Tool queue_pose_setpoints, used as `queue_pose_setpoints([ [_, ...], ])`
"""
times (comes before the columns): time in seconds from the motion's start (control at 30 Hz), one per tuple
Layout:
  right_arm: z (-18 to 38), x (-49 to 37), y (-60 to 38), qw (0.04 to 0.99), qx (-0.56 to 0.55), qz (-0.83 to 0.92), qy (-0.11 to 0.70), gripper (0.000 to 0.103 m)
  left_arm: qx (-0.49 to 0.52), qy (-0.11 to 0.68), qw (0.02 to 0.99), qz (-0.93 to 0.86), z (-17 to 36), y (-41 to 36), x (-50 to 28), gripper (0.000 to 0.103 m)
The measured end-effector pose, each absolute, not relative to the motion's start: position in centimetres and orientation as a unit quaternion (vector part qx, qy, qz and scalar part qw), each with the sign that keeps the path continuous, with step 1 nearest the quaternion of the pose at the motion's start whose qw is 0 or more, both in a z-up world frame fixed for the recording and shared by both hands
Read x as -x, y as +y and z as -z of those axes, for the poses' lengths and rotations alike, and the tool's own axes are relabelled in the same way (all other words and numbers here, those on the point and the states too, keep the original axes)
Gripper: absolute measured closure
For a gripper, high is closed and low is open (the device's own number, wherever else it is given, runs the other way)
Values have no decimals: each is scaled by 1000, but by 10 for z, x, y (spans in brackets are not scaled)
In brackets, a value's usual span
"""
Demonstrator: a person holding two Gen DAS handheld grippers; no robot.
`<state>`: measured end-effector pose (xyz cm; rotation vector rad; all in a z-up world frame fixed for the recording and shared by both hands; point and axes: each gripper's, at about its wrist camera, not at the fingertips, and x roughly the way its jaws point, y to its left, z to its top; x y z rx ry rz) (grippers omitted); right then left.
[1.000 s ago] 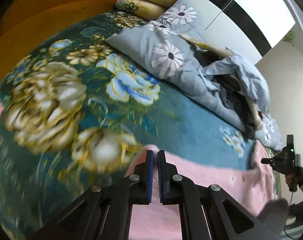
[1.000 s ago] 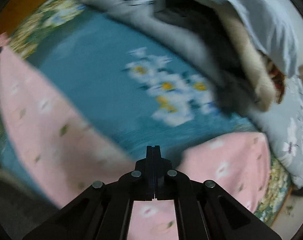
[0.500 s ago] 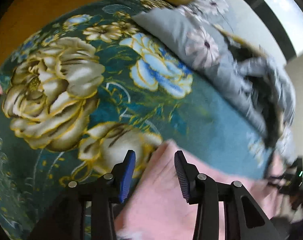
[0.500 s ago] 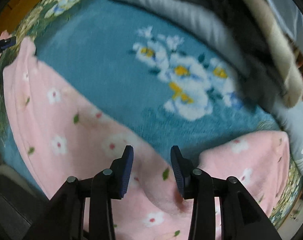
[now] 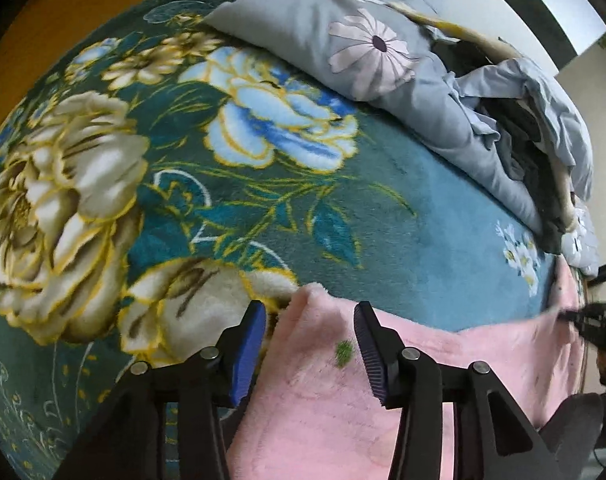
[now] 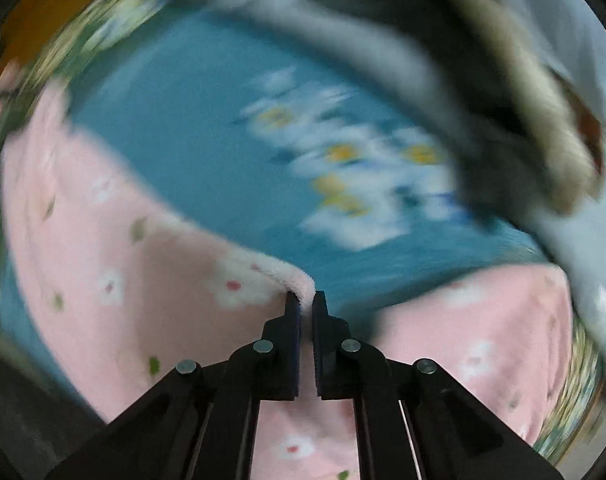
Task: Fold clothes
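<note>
Left gripper spread over pink garment, right gripper pinching its edge

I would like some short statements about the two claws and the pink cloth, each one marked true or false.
1. The left claw is open over a corner of the pink cloth. True.
2. The right claw is wide open. False: it is nearly closed, pinching the cloth's edge.
3. The pink cloth lies on a plain white sheet. False: it lies on a teal floral blanket.
4. A grey duvet with daisies lies beyond the blanket. True.
</note>
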<state>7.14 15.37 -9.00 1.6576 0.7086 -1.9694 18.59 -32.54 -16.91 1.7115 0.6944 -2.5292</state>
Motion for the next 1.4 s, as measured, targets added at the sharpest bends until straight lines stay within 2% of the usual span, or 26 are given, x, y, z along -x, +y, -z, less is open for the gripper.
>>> queue_pose_setpoints([
  [0.07, 89, -59, 159, 211, -606, 728, 239, 98, -550, 223, 1, 805, 169, -325, -184, 51],
  [0.23, 106, -59, 155, 192, -620, 717, 253, 98, -562, 225, -23, 796, 180, -321, -187, 44],
  [0.37, 105, -63, 151, 187, -617, 719, 259, 98, -577, 203, -11, 791, 195, -313, -178, 44],
  [0.5, 94, -68, 148, 186, -608, 724, 266, 98, -569, 215, 4, 794, 196, -312, -176, 46],
  [0.53, 91, -70, 147, 186, -605, 726, 268, 98, -565, 217, 8, 796, 192, -312, -178, 52],
  [0.57, 89, -71, 147, 186, -603, 727, 269, 98, -561, 219, 11, 798, 189, -311, -180, 74],
  [0.6, 87, -72, 147, 186, -602, 729, 269, 98, -557, 222, 15, 800, 185, -311, -182, 89],
  [0.63, 84, -74, 146, 185, -600, 731, 269, 98, -553, 224, 18, 802, 182, -311, -183, 92],
  [0.8, 69, -89, 142, 193, -589, 741, 258, 98, -528, 237, 38, 814, 160, -310, -198, 96],
  [1.03, 22, -131, 144, 291, -547, 755, 217, 98, -474, 232, 76, 846, 46, -325, -312, 96],
  [1.1, 19, -127, 139, 306, -551, 747, 210, 98, -486, 212, 78, 844, 38, -332, -312, 96],
  [1.17, 39, -106, 126, 300, -576, 730, 211, 98, -509, 197, 81, 834, 55, -336, -295, 96],
  [1.3, 96, -81, 85, 250, -610, 705, 260, 98, -574, 193, 104, 789, 145, -346, -228, 96],
  [1.4, 113, -77, 67, 213, -614, 702, 290, 98, -594, 212, 120, 767, 183, -351, -205, 96],
])
